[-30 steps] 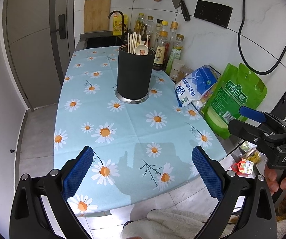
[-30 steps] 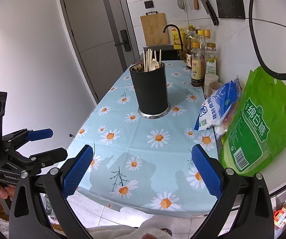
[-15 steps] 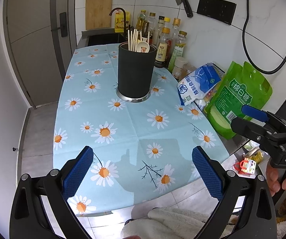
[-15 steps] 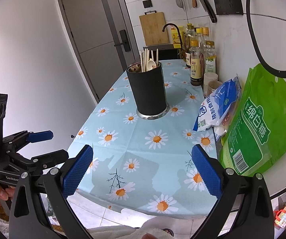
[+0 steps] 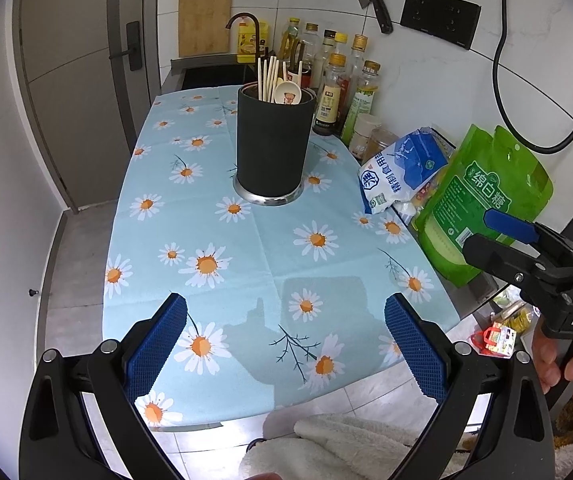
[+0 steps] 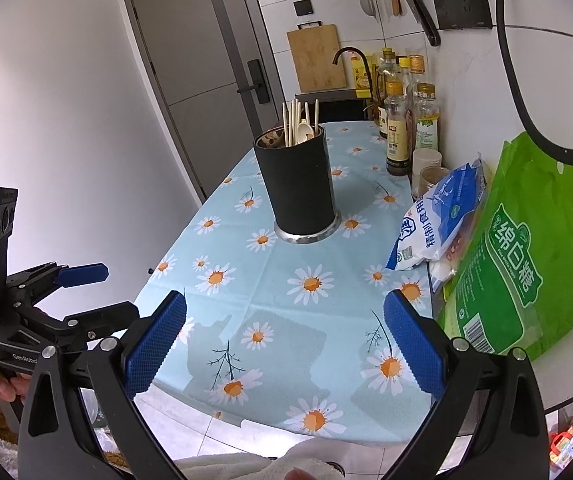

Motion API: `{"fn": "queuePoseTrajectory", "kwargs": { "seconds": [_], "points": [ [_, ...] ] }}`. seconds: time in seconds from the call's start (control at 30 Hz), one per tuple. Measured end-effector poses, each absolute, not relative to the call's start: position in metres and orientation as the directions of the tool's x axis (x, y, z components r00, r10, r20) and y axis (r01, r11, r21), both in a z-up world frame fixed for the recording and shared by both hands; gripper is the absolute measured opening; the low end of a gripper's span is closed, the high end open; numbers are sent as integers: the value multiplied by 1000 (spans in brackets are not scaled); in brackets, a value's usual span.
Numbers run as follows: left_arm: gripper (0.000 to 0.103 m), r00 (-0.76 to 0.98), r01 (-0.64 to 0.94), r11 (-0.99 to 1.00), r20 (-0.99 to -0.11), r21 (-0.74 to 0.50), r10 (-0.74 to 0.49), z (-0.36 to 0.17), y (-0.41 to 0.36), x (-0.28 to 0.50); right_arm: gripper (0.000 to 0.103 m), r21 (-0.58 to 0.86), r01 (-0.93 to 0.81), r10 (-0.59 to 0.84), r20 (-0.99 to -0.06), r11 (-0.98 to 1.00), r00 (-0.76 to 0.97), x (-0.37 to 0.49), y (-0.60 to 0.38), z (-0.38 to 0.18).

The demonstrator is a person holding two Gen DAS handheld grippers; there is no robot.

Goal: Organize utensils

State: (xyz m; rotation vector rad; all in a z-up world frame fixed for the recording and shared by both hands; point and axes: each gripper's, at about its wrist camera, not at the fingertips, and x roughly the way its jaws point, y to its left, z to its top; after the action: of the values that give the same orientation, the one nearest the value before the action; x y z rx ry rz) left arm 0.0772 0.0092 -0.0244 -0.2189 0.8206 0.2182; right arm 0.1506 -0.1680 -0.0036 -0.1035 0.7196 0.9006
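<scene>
A black cylindrical utensil holder stands upright on the daisy tablecloth, in the middle of the far half. Chopsticks and a pale spoon stick out of it. It also shows in the right wrist view. My left gripper is open and empty over the table's near edge. My right gripper is open and empty, also at the near edge. Each gripper shows in the other's view, the right one and the left one.
A blue-white bag and a green bag lie along the right wall. Several sauce bottles and two small jars stand behind the holder. A sink and faucet are at the far end. A door is on the left.
Both grippers have tilted and shifted slightly, so the holder sits a little lower and nearer in both views. Both stay open and empty.
</scene>
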Motion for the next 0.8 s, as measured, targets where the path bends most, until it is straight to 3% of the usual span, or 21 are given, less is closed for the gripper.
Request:
{"fn": "queuePoseTrajectory", "kwargs": {
  "seconds": [0.5,0.8],
  "points": [
    [97,626,-321,944,-764,-71,155,-26,10,84,98,215,-754,677,-632,621,378,163,-167,-15],
    [97,650,-153,984,-759,-96,27,-28,35,101,98,168,-649,582,-642,742,499,143,-158,-9]
  ]
}}
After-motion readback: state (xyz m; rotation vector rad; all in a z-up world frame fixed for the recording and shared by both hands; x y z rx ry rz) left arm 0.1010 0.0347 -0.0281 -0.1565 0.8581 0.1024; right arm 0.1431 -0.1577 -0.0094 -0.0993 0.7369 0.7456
